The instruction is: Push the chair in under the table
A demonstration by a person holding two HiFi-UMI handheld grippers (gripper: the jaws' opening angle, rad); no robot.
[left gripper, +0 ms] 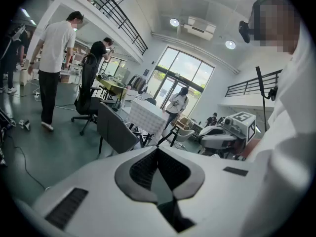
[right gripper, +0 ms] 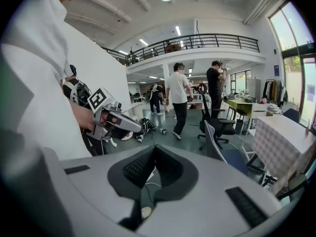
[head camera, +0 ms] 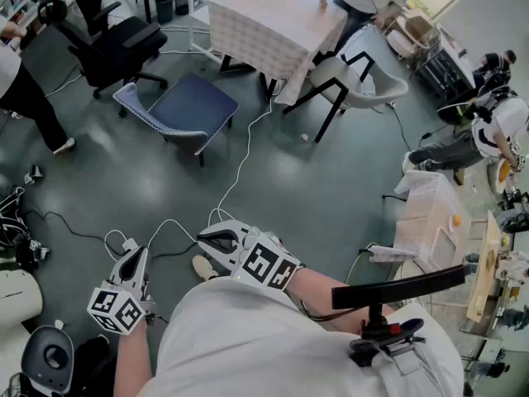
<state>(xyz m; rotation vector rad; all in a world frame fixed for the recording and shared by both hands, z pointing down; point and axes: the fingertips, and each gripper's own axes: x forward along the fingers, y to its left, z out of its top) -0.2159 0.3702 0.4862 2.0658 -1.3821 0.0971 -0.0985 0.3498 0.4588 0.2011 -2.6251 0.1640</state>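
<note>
Blue seat and grey mesh back mark out the chair, which stands on the open floor well apart from the table and its checked cloth. I am well back from both. My left gripper and right gripper hang low in front of me, each with its jaws pressed together and nothing between them.

The first hazard I see is the white cable. It snakes from near my feet toward the table, passing close to the chair. I could snag it as I walk up, or a chair leg could ride over it and drag it.

If I shove with closed jaw tips, they may sink into the mesh or slide off it, and the chair would then swing round instead of running straight. The hanging cloth is another worry. A chair pushed in crooked could catch its edge, pull it and upset the small thing on top.

The black office chair sits near the blue one and leaves little room on that side.
</note>
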